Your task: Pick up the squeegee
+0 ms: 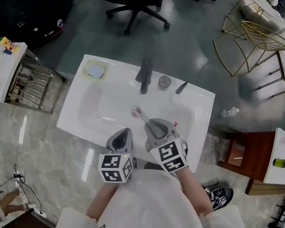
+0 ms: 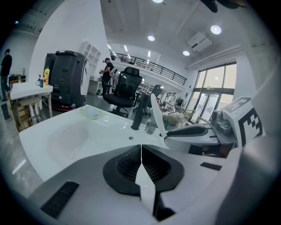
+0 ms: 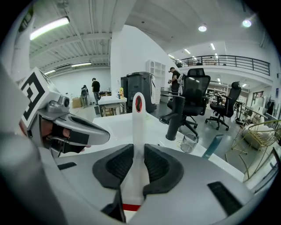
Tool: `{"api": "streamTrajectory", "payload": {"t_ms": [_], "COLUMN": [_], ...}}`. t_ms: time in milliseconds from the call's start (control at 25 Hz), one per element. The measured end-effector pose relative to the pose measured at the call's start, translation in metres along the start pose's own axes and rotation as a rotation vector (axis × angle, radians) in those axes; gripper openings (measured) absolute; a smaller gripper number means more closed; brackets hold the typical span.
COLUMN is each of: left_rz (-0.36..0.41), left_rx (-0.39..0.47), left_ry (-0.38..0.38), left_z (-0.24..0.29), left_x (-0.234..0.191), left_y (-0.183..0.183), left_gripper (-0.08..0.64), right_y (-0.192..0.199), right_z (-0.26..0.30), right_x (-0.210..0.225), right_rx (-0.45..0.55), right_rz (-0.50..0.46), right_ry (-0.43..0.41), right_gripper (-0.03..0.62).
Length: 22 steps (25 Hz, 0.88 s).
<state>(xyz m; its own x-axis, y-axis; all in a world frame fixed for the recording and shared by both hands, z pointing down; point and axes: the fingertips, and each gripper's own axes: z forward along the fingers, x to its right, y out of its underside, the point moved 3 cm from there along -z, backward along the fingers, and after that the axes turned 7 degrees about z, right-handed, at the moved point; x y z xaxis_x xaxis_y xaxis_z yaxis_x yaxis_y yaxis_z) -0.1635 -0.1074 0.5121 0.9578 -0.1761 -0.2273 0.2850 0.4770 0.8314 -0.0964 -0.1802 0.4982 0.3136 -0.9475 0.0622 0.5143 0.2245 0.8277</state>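
While the right gripper [image 3: 138, 150] squeezes the white squeegee [image 3: 138, 115] by its handle, the handle pokes out past the fingertips, over the sink [image 1: 200, 102]. It should hold tight and lift straight up. Beside it, the left gripper [image 2: 141, 148] is pinched shut on nothing.

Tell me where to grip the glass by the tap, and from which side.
Probably the glass across its round body, coming from the basin side. It stands upright, with the tap close on one side and a slim dark item on the other, so the near side looks open.
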Motion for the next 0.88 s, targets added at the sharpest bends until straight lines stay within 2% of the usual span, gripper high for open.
{"api": "streamTrajectory", "payload": {"t_ms": [720, 880], "left_rz": [0.079, 0.093], "left_rx": [0.113, 0.129], "left_ry": [0.104, 0.119], "left_z": [0.004, 0.005], "left_x": [0.065, 0.076], "left_y": [-0.032, -0.039], "left_gripper": [0.026, 0.027], "right_y": [-0.012, -0.013], "right_z": [-0.077, -0.093], "right_x": [0.023, 0.031], "right_rx": [0.168, 0.208], "right_rz": [0.074, 0.116], "right_ry": [0.174, 0.208], "right_gripper": [0.094, 0.094]}}
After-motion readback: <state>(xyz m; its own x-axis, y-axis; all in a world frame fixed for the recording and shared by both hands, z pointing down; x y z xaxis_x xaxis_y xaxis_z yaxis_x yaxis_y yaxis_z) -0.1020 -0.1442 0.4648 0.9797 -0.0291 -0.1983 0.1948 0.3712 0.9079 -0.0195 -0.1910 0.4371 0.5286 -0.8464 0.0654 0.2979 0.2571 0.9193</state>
